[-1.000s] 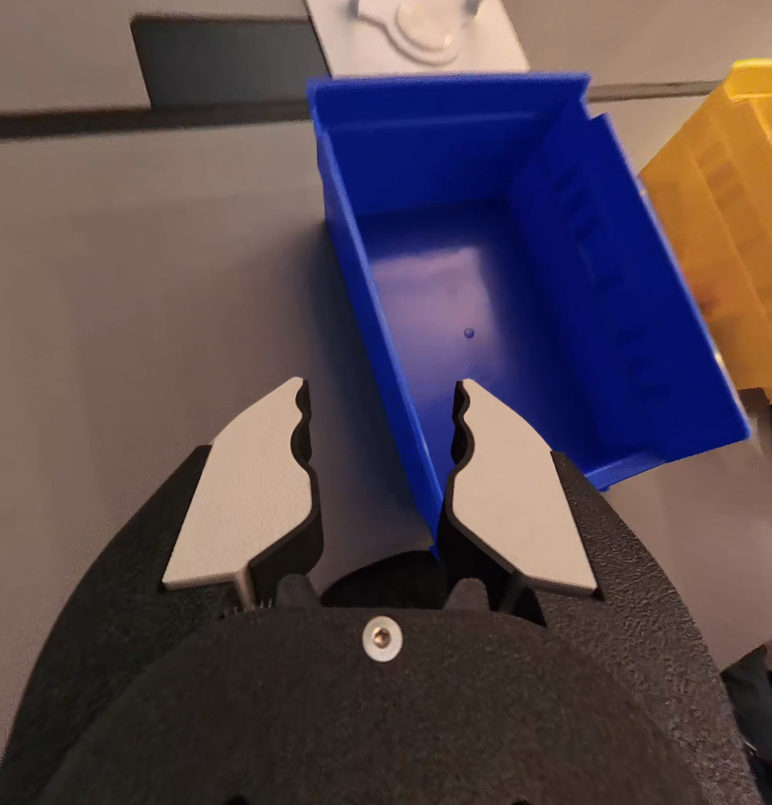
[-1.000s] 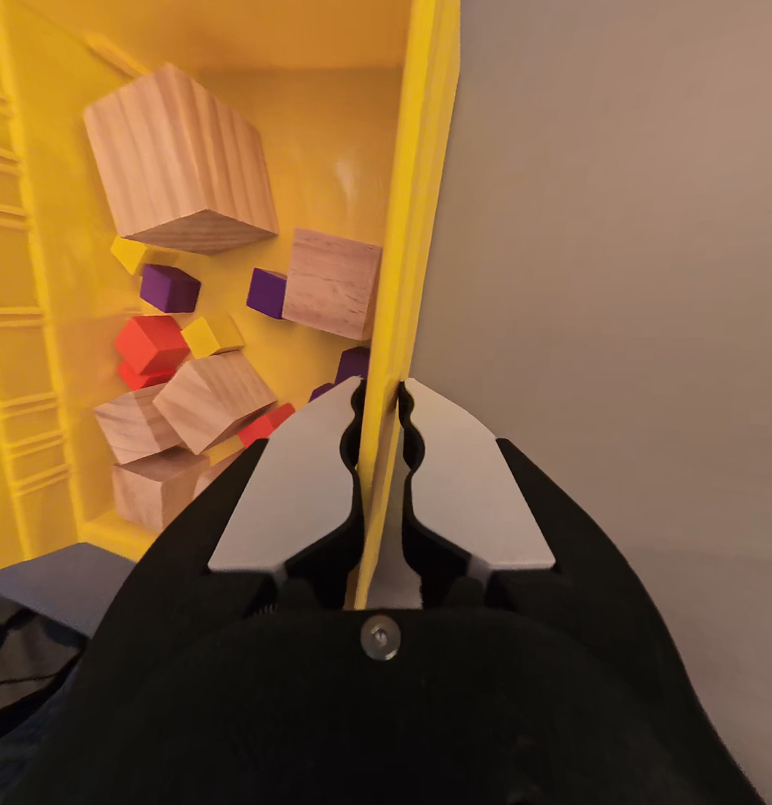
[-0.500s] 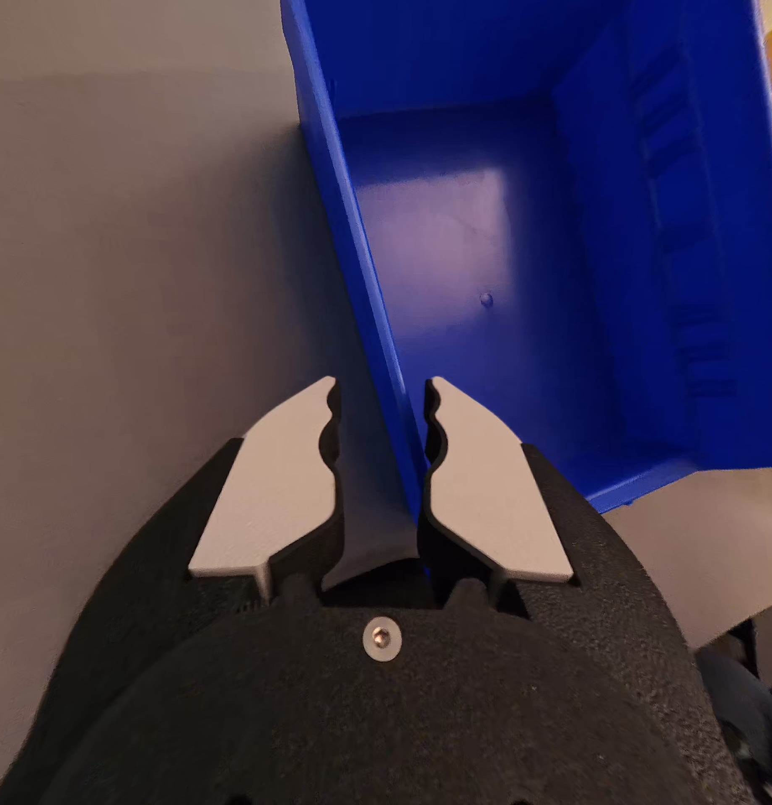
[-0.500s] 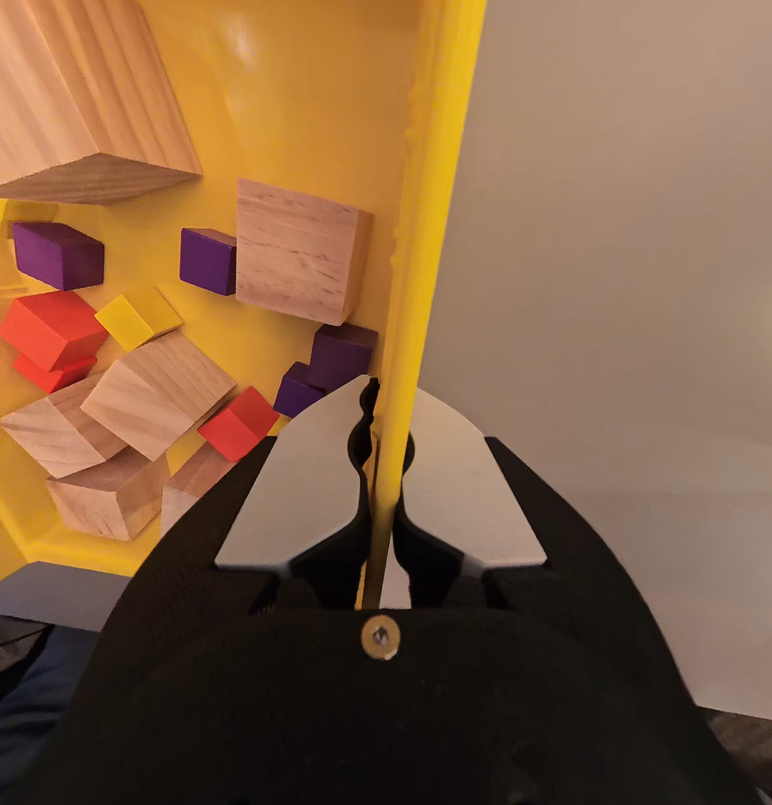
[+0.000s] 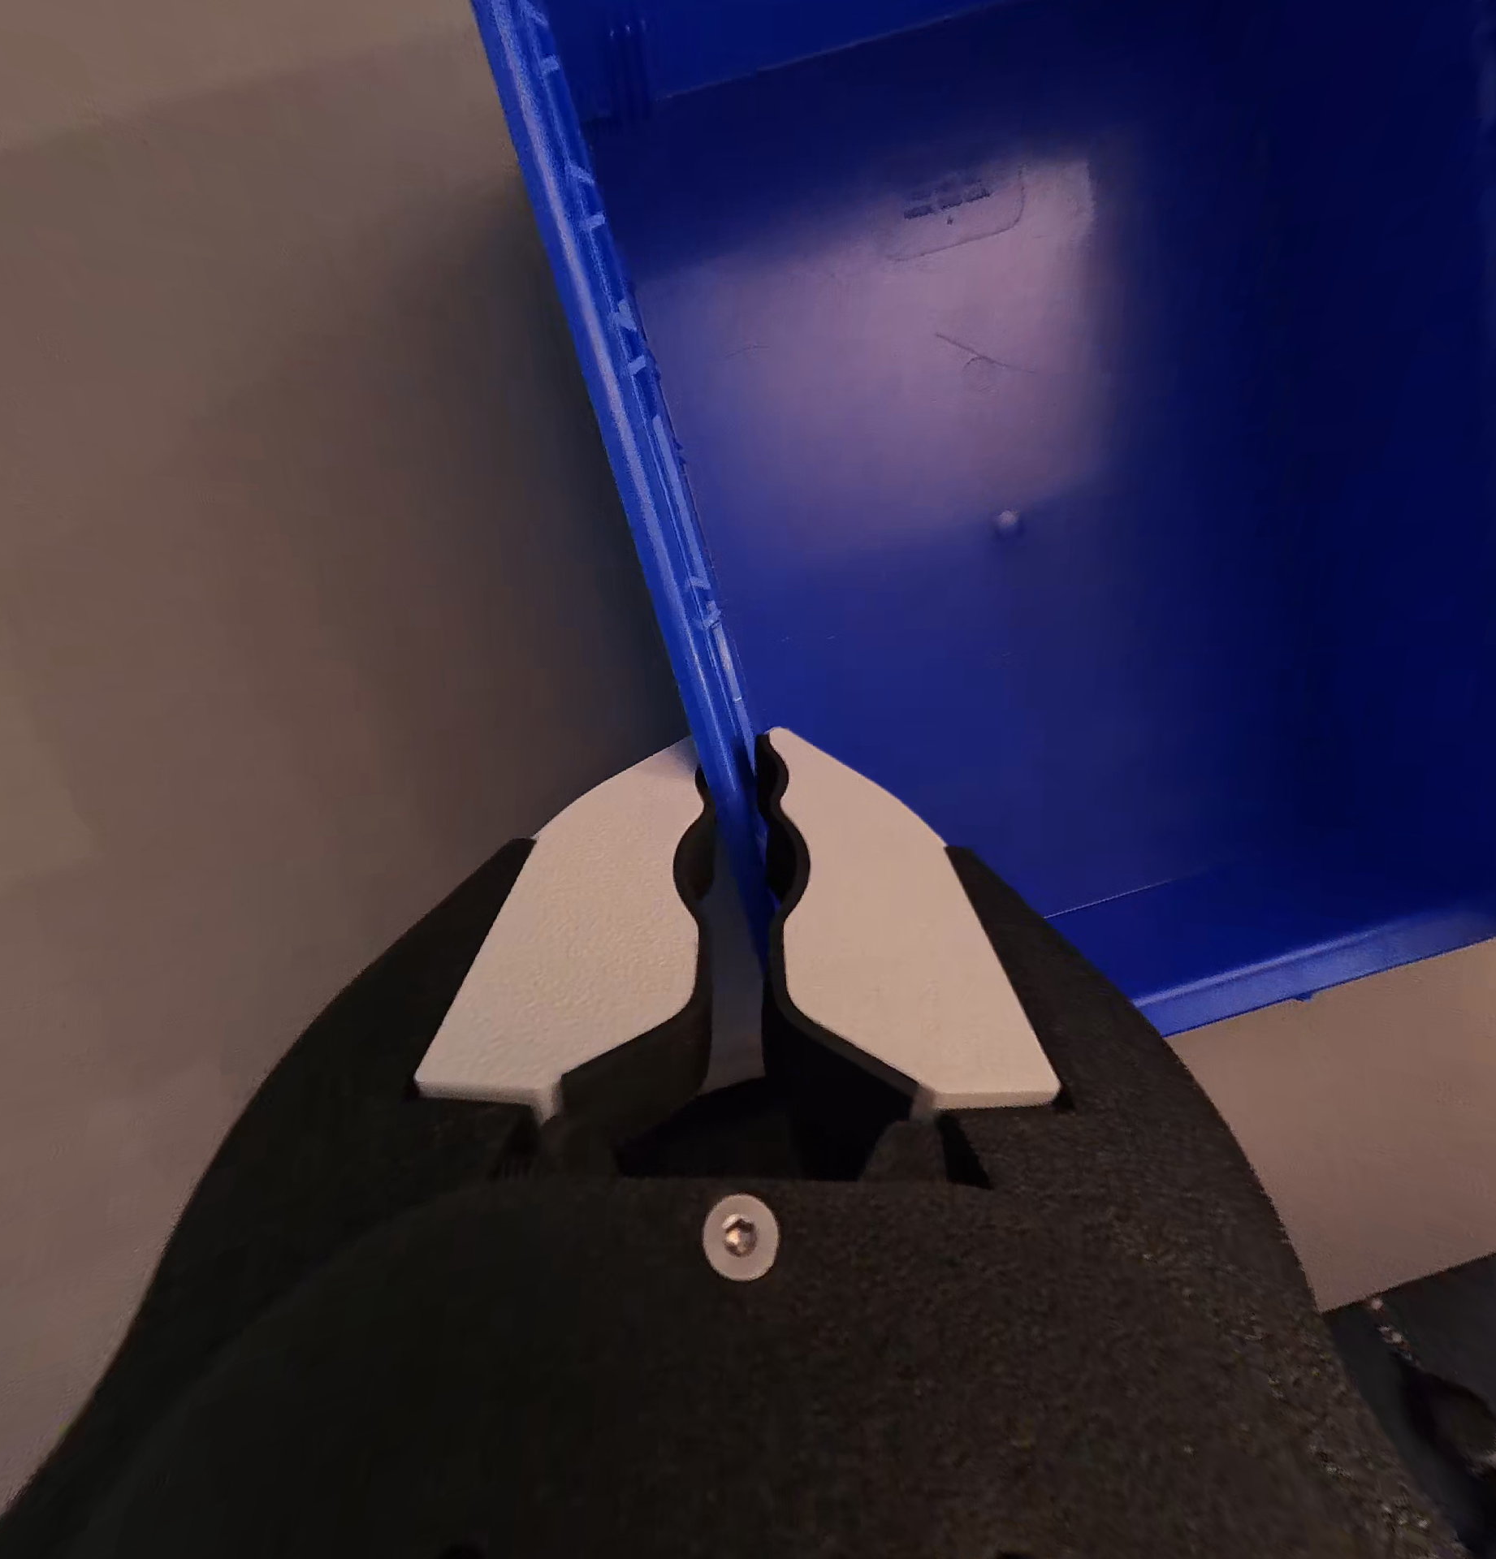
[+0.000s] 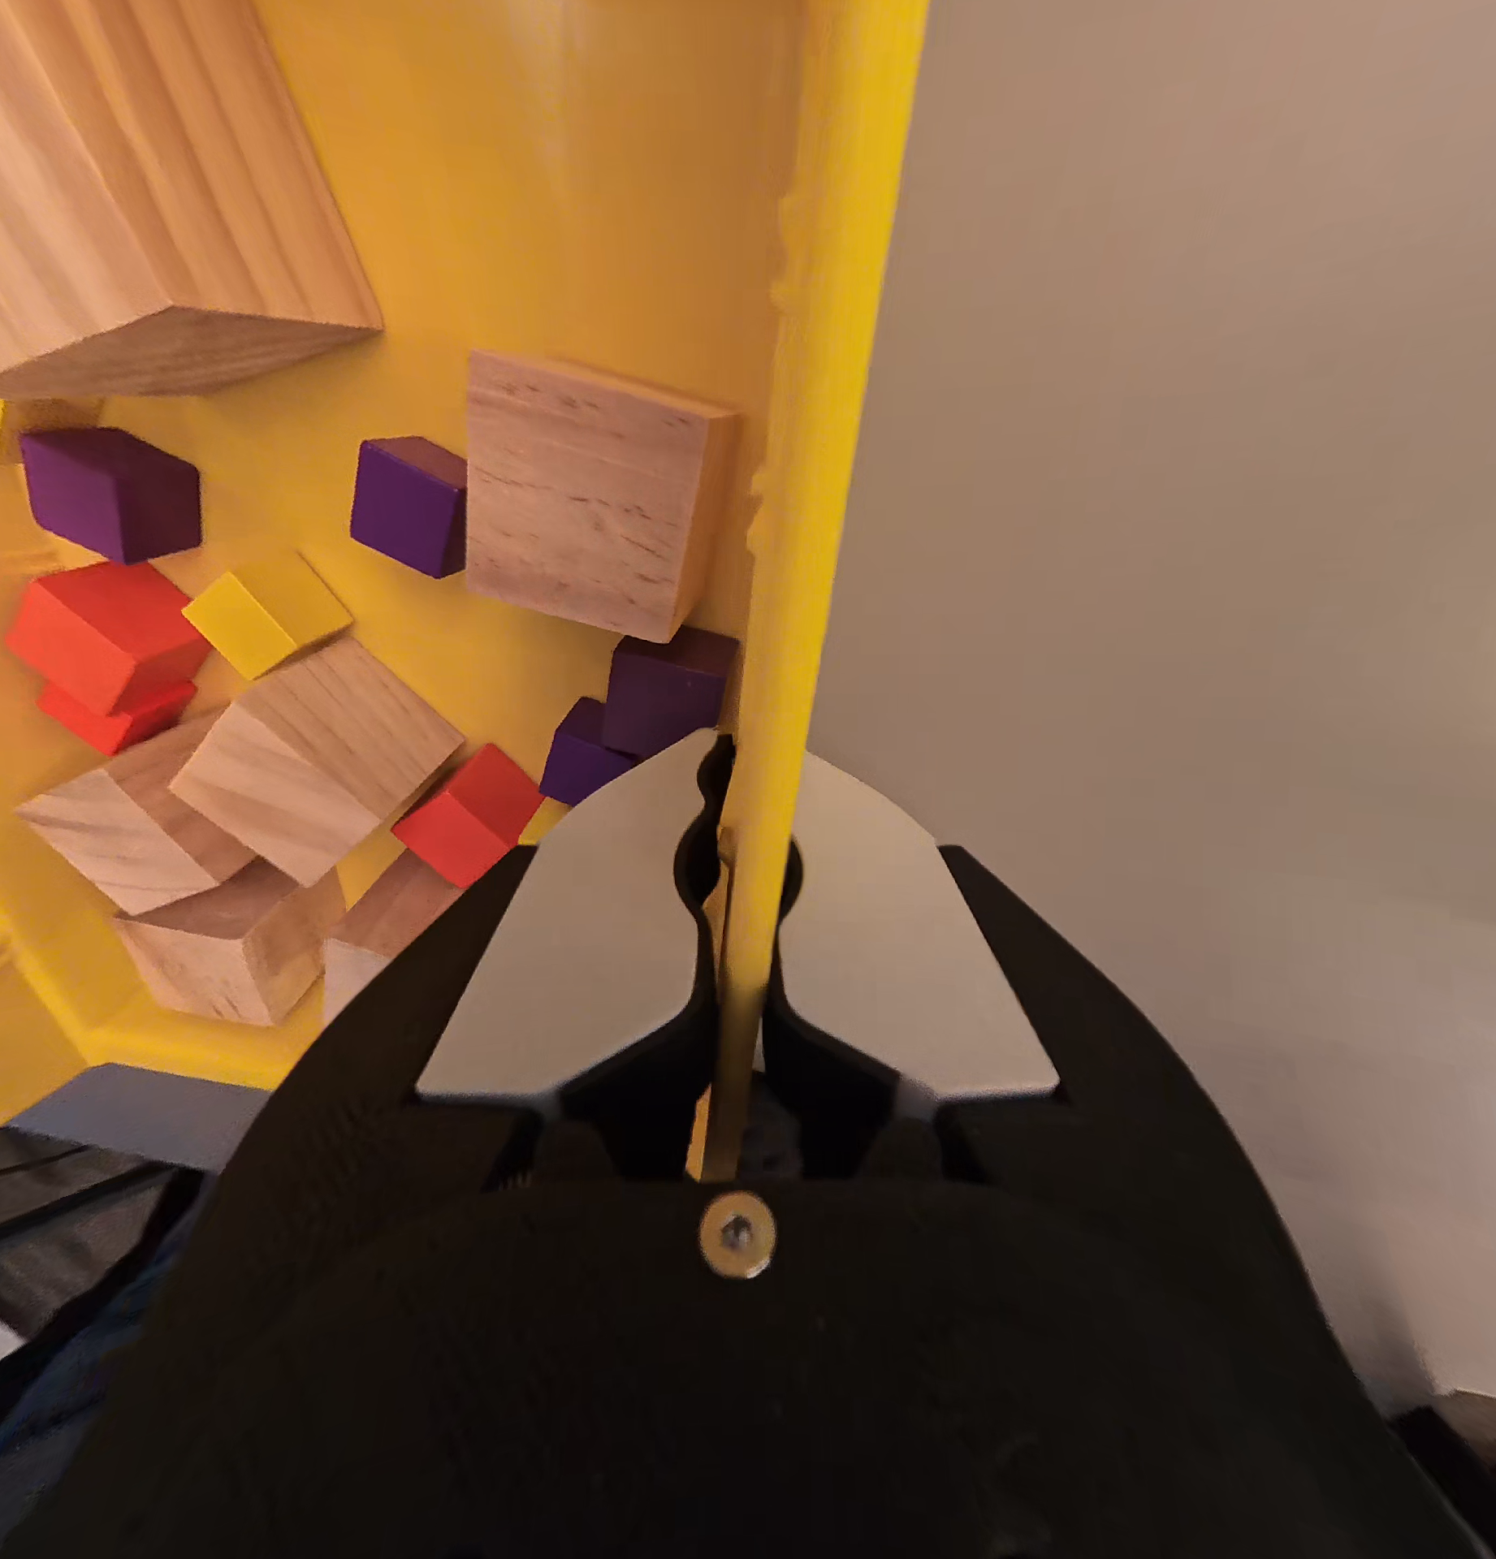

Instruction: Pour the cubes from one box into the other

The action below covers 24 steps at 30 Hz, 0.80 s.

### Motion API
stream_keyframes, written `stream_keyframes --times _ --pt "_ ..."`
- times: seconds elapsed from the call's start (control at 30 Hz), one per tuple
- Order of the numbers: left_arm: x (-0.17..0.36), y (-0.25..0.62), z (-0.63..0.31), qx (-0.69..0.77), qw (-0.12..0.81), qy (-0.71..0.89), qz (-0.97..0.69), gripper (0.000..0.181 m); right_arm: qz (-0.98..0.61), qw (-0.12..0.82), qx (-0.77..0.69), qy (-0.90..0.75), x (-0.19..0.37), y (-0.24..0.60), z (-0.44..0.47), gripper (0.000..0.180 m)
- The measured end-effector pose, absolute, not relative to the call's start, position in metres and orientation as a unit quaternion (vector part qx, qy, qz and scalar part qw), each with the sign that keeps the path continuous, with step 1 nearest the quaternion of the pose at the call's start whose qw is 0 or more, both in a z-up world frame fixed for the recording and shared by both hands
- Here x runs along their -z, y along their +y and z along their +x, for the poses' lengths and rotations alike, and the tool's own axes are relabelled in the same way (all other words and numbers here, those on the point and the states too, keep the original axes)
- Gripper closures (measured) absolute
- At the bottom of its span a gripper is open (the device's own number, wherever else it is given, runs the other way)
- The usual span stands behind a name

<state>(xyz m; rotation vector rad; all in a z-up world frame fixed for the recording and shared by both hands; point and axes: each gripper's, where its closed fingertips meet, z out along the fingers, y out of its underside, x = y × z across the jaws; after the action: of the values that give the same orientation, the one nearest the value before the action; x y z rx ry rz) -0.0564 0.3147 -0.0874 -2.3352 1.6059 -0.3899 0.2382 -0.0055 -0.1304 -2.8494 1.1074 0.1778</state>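
Note:
In the left wrist view, an empty blue box [image 5: 1023, 590] fills the upper right. My left gripper [image 5: 732, 751] is shut on the blue box's left wall near its front corner. In the right wrist view, a yellow box [image 6: 610, 211] holds several cubes: a large wooden block [image 6: 137, 194], a wooden cube [image 6: 584, 498], purple cubes [image 6: 407, 506], red cubes [image 6: 95, 633] and a yellow cube [image 6: 264, 616]. My right gripper [image 6: 757, 751] is shut on the yellow box's right wall [image 6: 837, 422], with one finger inside and one outside.
Both boxes are over a grey tabletop [image 5: 264, 506], which also shows in the right wrist view [image 6: 1192, 590]. The table's near edge and dark cloth below it show at the lower right of the left wrist view [image 5: 1445, 1350] and the lower left of the right wrist view [image 6: 53, 1223].
My left gripper moved forward and closed onto the blue box's left wall. My right gripper stayed shut on the yellow box's wall, and the view drew nearer the cubes.

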Motion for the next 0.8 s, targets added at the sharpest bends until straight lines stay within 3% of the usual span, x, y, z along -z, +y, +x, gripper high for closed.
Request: stream_keyframes --times 0.1,0.27,0.8 --pt "0.087 0.303 -0.049 0.177 0.122 0.541 -0.813 0.172 -0.935 0.002 -0.044 0.353 0.137 -0.003 0.238 0.169" --pt "0.082 0.299 -0.046 0.200 0.124 0.549 -0.802 0.163 -0.927 -0.004 -0.087 0.364 0.138 -0.004 0.234 0.175" --pt "-0.012 0.327 -0.099 0.235 0.209 0.564 -0.763 0.154 -0.942 -0.028 -0.046 0.330 0.085 -0.060 0.278 0.176"
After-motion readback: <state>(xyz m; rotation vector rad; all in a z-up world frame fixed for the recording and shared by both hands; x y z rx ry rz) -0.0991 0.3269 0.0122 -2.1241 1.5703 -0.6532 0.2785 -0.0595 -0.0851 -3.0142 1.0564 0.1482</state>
